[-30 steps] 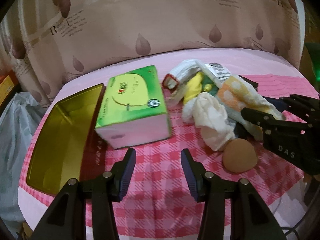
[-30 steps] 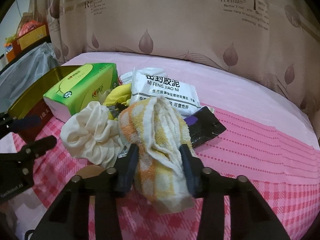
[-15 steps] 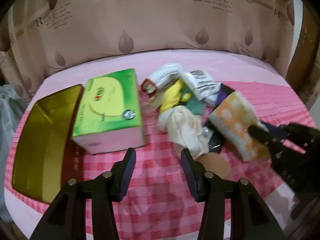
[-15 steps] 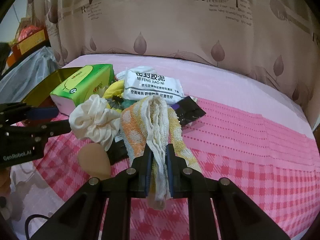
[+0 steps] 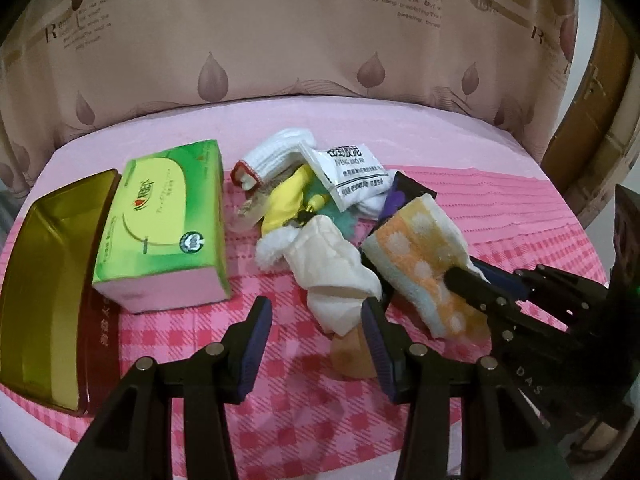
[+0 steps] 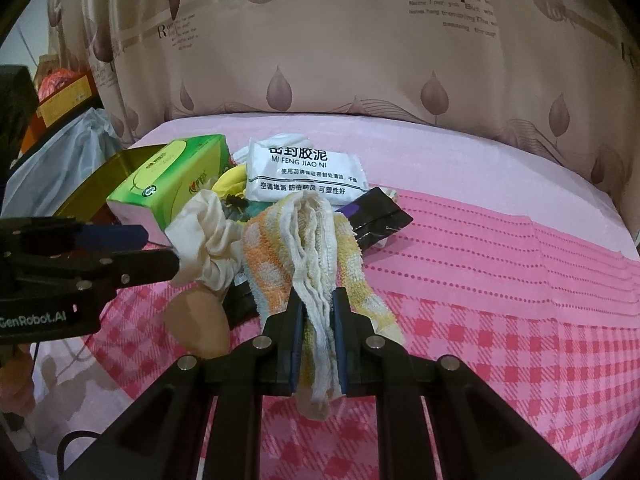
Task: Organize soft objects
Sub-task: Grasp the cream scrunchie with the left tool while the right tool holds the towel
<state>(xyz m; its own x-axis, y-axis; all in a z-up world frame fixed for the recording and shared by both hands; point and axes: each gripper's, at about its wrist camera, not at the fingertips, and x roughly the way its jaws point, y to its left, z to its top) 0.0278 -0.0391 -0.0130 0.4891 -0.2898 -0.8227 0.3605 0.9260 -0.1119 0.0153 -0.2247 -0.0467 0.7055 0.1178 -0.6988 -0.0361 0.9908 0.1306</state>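
My right gripper [image 6: 316,300] is shut on a folded orange-and-white checked towel [image 6: 304,240], pinching its near end; the towel also shows in the left wrist view [image 5: 420,248]. My left gripper [image 5: 316,312] is open and empty, just in front of a cream cloth scrunchie [image 5: 336,272] and a tan egg-shaped sponge [image 5: 352,356]. A pile of soft things lies behind: a white sealing-putty packet [image 6: 304,172], a yellow item [image 5: 288,200], a white knit sock [image 5: 276,156]. A green tissue box [image 5: 160,220] stands left of the pile.
An open gold tin box [image 5: 44,280] lies at the left edge of the pink checked tablecloth [image 6: 500,320]. A black packet [image 6: 380,220] lies beside the towel. A beige curtain [image 5: 320,40] hangs behind. A blue-grey bag [image 6: 60,160] sits off the table's left.
My right gripper has closed on the towel and lifted its near end slightly. My left gripper has moved forward and right toward the scrunchie and sponge, still open.
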